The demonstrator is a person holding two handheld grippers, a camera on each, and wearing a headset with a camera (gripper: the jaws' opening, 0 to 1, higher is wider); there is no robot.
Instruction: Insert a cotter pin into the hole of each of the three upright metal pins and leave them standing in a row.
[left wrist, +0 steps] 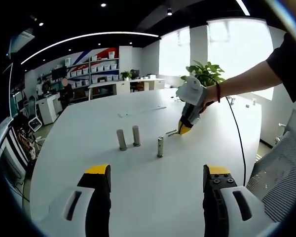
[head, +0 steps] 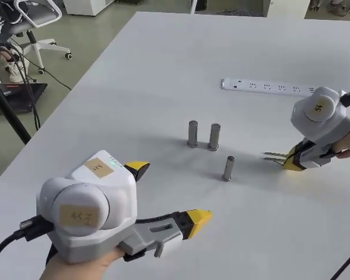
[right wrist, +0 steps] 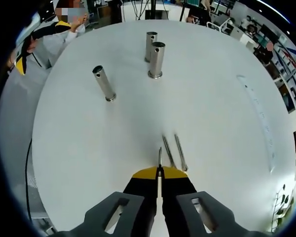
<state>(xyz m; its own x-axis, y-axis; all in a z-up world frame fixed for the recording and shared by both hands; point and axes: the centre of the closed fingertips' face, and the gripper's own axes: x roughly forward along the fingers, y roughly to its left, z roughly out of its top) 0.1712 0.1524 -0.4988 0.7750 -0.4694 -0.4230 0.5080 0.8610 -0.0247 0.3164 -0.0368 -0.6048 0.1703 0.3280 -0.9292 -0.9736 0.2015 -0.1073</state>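
Note:
Three upright metal pins stand mid-table: two side by side (head: pixel 192 133) (head: pixel 214 136) and a third (head: pixel 228 168) nearer and to the right. My right gripper (head: pixel 287 161) hovers low at the right, shut on a thin cotter pin (right wrist: pixel 159 157) that sticks out past its yellow tips. Two more cotter pins (right wrist: pixel 168 150) (right wrist: pixel 180 152) lie on the table just ahead of it. The left gripper (head: pixel 169 193) sits at the lower left, jaws wide open and empty, well short of the metal pins (left wrist: pixel 160 147). In the left gripper view, the right gripper (left wrist: pixel 183 129) is beyond the pins.
A white power strip (head: pixel 268 87) lies at the far right of the white table (head: pixel 134 70). An office chair (head: pixel 38 23) and cables stand on the floor past the table's left edge.

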